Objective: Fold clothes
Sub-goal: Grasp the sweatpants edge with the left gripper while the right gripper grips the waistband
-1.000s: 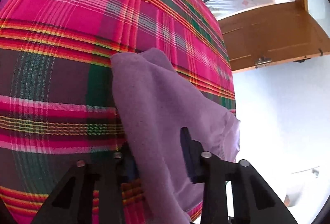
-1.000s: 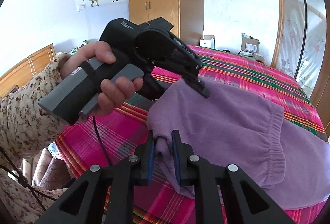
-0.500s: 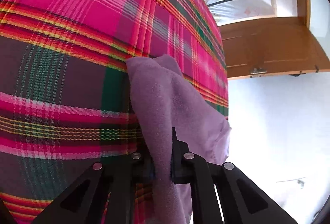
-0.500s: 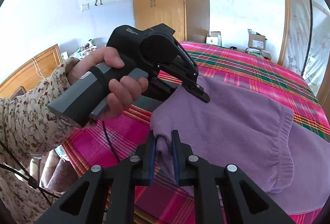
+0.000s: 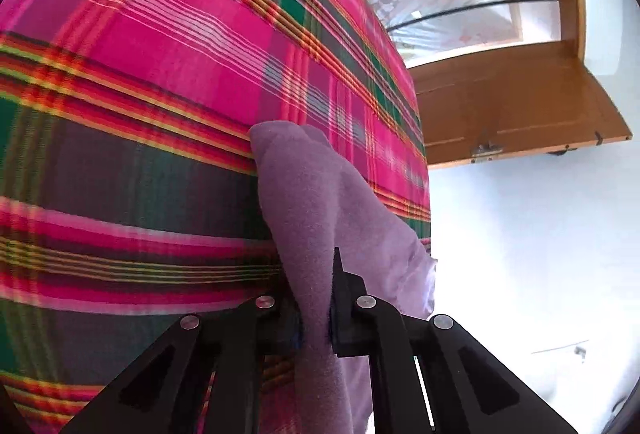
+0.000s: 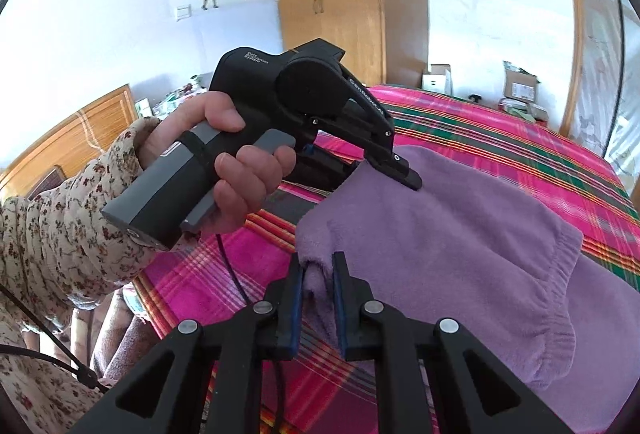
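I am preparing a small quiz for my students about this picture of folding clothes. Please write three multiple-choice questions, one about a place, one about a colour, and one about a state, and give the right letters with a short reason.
1. Where does the purple garment lie?
A. on the floor
B. on the plaid bed cover
C. inside the wardrobe

2. What colour is the door?
A. white
B. blue
C. brown wood

3. How does the right gripper stand?
A. shut on the garment
B. wide open above it
C. shut on a cable

Key:
1 B, purple cloth spreads over the pink and green plaid.
2 C, the open door beside the bed is brown.
3 A, both pads press a fold of purple cloth.
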`<state>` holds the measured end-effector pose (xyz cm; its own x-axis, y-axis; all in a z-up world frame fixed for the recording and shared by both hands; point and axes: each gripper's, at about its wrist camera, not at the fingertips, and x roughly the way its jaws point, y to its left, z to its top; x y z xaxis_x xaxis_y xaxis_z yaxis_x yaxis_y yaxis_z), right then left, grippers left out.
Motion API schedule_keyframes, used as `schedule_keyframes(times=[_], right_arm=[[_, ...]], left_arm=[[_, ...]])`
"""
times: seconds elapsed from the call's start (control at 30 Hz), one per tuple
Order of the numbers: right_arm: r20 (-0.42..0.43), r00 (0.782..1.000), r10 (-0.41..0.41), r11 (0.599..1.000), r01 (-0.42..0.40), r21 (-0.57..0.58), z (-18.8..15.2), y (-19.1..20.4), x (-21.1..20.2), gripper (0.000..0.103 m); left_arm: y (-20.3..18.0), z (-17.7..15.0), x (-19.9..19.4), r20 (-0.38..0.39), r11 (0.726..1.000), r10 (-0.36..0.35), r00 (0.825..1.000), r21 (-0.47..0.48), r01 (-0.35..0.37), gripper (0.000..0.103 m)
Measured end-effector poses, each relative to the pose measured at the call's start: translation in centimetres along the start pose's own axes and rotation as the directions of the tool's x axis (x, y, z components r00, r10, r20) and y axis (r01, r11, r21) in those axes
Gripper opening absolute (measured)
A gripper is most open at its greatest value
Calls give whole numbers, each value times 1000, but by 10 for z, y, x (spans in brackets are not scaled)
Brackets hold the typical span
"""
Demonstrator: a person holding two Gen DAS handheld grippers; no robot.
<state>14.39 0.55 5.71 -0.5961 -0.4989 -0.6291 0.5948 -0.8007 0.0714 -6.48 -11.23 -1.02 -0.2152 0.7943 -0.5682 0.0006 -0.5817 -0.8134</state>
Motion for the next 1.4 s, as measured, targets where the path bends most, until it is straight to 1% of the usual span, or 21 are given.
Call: schedule_keyframes(times=[0.17, 0.37, 0.43, 0.6, 0.73, 0.9, 1.07, 1.2, 1.3, 1.33, 1.4], right_arm=[[-10, 999, 50, 999, -50, -18, 6, 9, 9, 14], [-34, 992, 124, 992, -125, -30, 10, 21, 22, 14], [-40, 988, 147, 988, -149, -34, 10, 26, 26, 14], [-54, 978, 204, 978, -206, -33, 13, 34, 36, 14], [-62, 967, 247, 968, -249, -23, 18, 34, 42, 14], [-65, 958, 279, 960, -281, -15, 26, 37, 50, 14], [-84, 947, 309, 951, -310, 5, 23, 37, 56, 14], [-100, 940, 327, 945, -326, 31, 19, 34, 63, 14], [-113, 932, 345, 938, -341, 58, 19, 30, 69, 15], [-117, 929, 351, 936, -345, 67, 19, 27, 70, 16], [-129, 924, 359, 933, -350, 87, 18, 24, 74, 17]], left_arm=[[17, -1, -23, 29, 1000, 16, 999, -4, -16, 10], [36, -4, -48, 67, 999, 47, 997, -15, -46, 10], [40, -6, -51, 77, 998, 59, 995, -23, -57, 10], [52, -8, -71, 112, 996, 80, 990, -40, -76, 10], [60, -9, -86, 128, 995, 97, 987, -47, -91, 10], [75, -12, -98, 142, 992, 110, 984, -75, -100, 10], [78, -15, -98, 145, 989, 133, 980, -79, -123, 10], [79, -15, -90, 135, 985, 163, 977, -82, -153, 10], [74, -18, -89, 140, 979, 198, 970, -76, -189, 14], [72, -18, -88, 144, 977, 211, 967, -72, -202, 16], [69, -20, -88, 154, 969, 245, 957, -71, -237, 20]])
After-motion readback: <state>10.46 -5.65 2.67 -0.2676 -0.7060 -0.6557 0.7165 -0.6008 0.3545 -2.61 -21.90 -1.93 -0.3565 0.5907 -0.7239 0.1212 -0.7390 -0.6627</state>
